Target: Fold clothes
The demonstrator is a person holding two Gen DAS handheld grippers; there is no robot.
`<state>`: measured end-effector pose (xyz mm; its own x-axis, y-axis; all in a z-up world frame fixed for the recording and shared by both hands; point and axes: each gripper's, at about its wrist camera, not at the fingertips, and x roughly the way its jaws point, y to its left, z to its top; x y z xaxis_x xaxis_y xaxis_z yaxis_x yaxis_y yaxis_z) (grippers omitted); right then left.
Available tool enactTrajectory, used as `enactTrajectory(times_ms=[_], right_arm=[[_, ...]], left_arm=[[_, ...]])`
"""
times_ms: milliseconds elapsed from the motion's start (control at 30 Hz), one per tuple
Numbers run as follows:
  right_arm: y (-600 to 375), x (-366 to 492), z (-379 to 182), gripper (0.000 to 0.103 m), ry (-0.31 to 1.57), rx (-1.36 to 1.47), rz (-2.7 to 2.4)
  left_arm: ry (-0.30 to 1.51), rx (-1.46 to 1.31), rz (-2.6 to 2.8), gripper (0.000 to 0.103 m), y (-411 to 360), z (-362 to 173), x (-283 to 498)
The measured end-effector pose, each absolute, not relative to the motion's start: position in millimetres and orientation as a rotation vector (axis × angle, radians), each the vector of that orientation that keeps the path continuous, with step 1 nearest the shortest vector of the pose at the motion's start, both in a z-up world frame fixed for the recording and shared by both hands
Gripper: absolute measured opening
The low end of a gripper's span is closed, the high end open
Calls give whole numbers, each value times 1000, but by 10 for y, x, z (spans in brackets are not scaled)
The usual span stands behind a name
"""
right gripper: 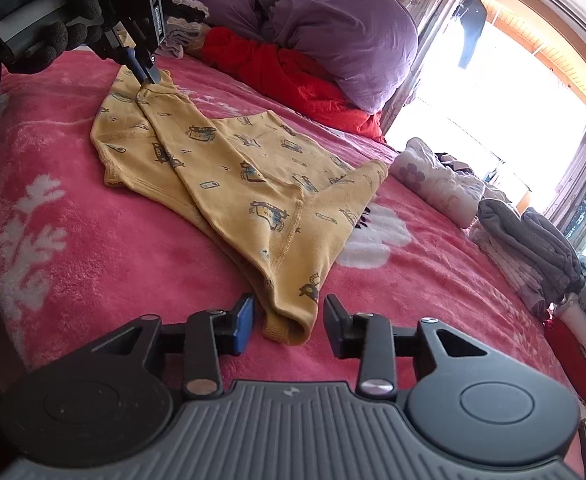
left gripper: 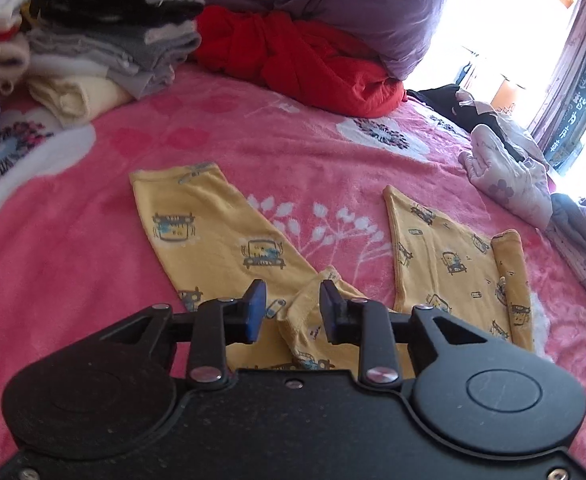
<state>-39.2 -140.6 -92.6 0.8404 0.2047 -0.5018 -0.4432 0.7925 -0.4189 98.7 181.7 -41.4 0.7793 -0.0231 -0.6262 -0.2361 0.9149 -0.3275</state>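
Right wrist view: my right gripper (right gripper: 287,322) stands apart around the cuff of the yellow trousers (right gripper: 233,176), pads not pressing. Their long axis runs from there to the upper left, where my left gripper (right gripper: 146,70), nearly closed and gripping nothing I can see, sits at the far end.

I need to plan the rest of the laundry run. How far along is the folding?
Done: folded stacks at the bed's far edge and more by the window. In hand: yellow printed garment, spread out, between both open tools, left and right. Left: folding it, plus the crumpled red garment.
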Motion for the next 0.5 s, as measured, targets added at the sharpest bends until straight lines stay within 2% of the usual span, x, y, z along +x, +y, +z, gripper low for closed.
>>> enactTrajectory(times_ms=[133, 267, 367, 500], right_arm=[[-1475, -443, -868, 44, 433, -531, 358], [-1481, -400, -873, 44, 438, -519, 356], [-1459, -369, -890, 44, 450, -515, 364], [-1440, -326, -902, 44, 459, -498, 369]], left_arm=[[615, -351, 108, 27, 1737, -320, 937], [652, -329, 91, 34, 1652, -324, 956], [724, -414, 140, 42, 1782, -432, 955], [760, -606, 155, 45, 1980, -575, 936]])
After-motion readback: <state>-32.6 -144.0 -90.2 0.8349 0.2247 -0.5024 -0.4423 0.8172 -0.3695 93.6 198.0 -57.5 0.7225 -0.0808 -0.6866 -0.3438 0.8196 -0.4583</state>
